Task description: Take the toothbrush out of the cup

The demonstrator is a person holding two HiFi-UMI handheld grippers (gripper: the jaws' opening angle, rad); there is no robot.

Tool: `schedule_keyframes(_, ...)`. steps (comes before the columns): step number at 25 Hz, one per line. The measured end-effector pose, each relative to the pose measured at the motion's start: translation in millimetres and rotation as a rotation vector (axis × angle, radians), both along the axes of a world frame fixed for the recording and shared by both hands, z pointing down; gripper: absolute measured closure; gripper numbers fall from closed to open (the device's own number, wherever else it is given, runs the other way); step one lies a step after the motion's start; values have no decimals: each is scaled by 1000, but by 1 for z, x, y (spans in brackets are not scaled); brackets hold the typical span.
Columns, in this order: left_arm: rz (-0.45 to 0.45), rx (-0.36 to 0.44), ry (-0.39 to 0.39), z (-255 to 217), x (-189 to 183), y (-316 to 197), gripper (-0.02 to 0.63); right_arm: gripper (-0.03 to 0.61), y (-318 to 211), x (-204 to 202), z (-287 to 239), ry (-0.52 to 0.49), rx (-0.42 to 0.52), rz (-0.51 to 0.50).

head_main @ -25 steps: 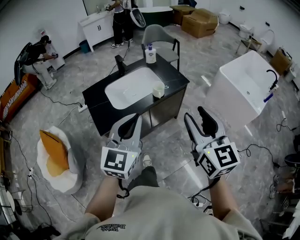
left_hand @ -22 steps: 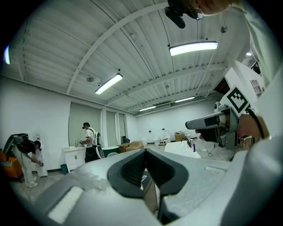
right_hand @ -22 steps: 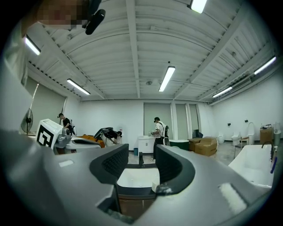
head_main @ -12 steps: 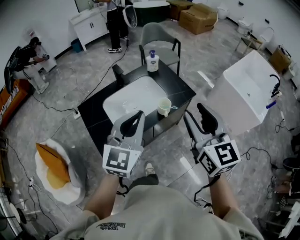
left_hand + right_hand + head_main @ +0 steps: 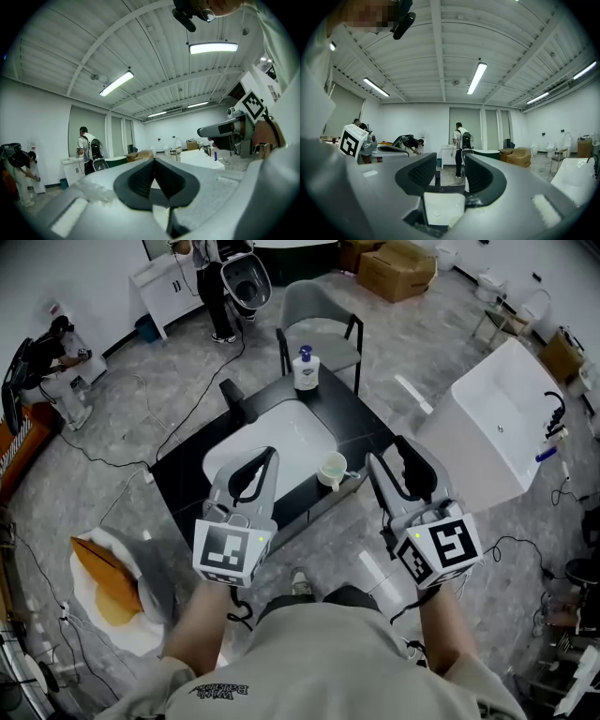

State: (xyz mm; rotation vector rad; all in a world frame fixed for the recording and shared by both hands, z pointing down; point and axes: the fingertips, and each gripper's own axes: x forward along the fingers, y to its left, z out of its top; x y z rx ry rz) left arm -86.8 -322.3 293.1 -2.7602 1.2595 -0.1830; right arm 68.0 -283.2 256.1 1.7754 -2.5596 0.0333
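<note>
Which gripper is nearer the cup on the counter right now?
Right, slightly. The right gripper hangs just right of the cup, jaws apart; the left gripper hangs farther left, over the basin.

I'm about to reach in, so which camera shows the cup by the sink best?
The head view: the cup stands whole at the front edge of the sink counter. Neither gripper view shows it clearly.

left gripper [image 5: 262, 457]: jaws together, empty | right gripper [image 5: 392, 457]: jaws apart, empty | forearms reach forward
</note>
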Motion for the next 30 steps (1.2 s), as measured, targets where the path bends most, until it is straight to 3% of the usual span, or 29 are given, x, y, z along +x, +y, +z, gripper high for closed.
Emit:
schedule_keyframes(10, -50, -25, 12, 6, 20, -22, 612, 383, -26, 29, 2, -43, 2, -49)
schedule_keyframes(16, -33, -29, 13, 8, 38, -25, 612, 383, -41, 35, 15, -56, -12, -60)
schedule_keyframes(23, -38, -34, -63, 49, 45, -47, 612, 383, -70, 35, 63, -46, -82, -58)
schedule_keyframes(30, -16, -91, -47, 92, 53, -67, 612, 385, -91, 33, 127, -28, -165, -52)
